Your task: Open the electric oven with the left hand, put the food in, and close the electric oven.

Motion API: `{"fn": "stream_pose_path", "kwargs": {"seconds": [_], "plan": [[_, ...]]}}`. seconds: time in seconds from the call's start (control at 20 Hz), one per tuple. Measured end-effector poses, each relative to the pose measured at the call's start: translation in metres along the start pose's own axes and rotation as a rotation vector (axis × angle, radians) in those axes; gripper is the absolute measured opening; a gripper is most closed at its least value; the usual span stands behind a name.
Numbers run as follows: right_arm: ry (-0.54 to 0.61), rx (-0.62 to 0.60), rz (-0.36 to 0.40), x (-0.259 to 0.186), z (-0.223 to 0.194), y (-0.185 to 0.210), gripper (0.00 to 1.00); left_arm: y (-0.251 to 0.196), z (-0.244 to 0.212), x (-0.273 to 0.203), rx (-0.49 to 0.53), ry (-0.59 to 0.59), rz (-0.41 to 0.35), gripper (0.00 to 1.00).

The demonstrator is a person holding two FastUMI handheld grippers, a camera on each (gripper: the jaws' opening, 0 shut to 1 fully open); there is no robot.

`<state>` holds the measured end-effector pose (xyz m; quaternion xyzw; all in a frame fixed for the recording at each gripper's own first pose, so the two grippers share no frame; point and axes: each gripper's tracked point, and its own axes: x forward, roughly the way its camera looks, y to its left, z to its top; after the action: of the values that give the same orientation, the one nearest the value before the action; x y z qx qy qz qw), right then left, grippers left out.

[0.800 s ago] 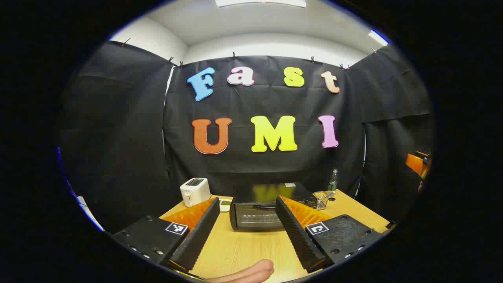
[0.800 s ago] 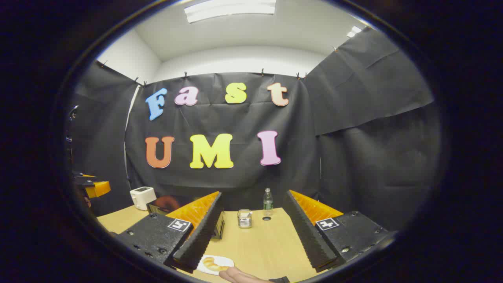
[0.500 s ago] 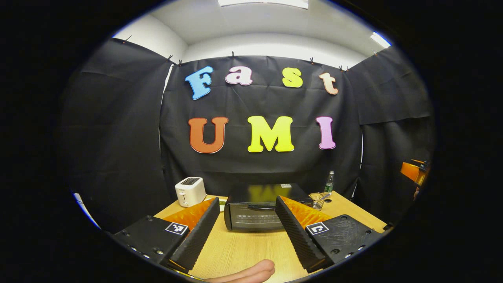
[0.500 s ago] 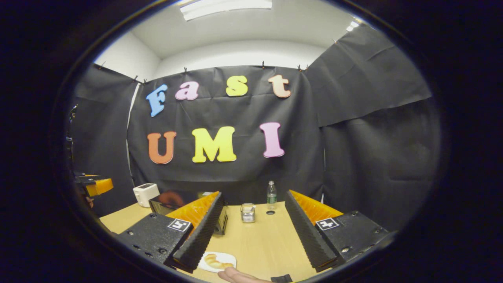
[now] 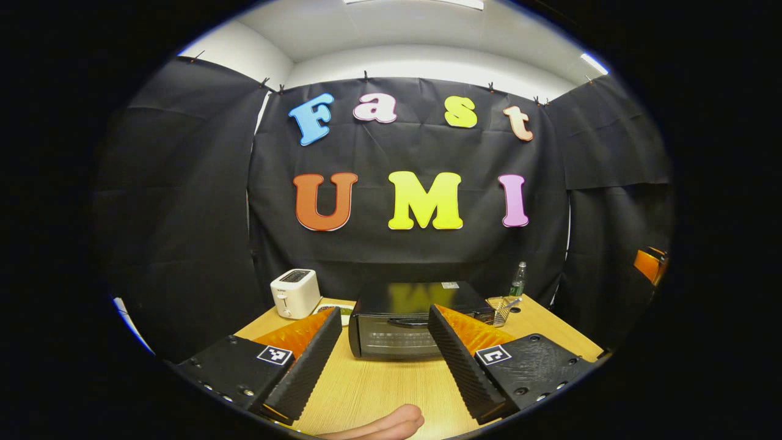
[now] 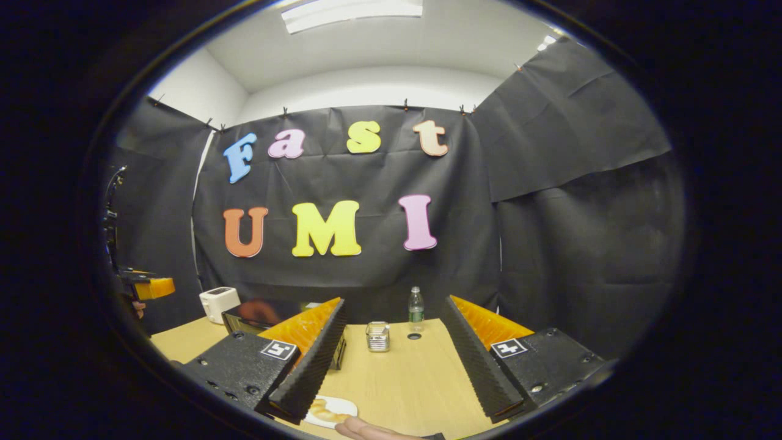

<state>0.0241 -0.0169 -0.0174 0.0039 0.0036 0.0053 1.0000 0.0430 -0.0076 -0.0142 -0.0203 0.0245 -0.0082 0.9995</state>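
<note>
My left gripper (image 5: 383,333) hangs with fingers spread wide on nothing, the shut oven (image 5: 408,318) at twelve o'clock between the tips, well apart from them. My right gripper (image 6: 394,339) is likewise spread and empty, the food (image 6: 322,410) on its plate (image 6: 341,406) at seven o'clock by my left finger. I judge this the approach to opening: next I must reach the handle (image 5: 408,321) and close on it.

The electric oven (image 5: 400,318) now sits a little further left between the left gripper (image 5: 383,360) fingers.
</note>
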Motion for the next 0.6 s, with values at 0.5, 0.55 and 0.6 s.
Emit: {"fn": "stream_pose_path", "kwargs": {"seconds": [0.5,0.55,0.6], "plan": [[0.037,0.015,0.0,0.016,-0.024,-0.02,0.97,-0.044,-0.025,0.106,0.002,0.061,-0.103,0.93],[0.031,0.006,-0.006,0.019,-0.025,-0.025,0.97,-0.05,-0.027,0.117,0.01,0.059,-0.109,0.94],[0.034,-0.001,-0.015,0.021,-0.027,-0.029,0.97,-0.055,-0.029,0.128,0.014,0.059,-0.116,0.94]]}}
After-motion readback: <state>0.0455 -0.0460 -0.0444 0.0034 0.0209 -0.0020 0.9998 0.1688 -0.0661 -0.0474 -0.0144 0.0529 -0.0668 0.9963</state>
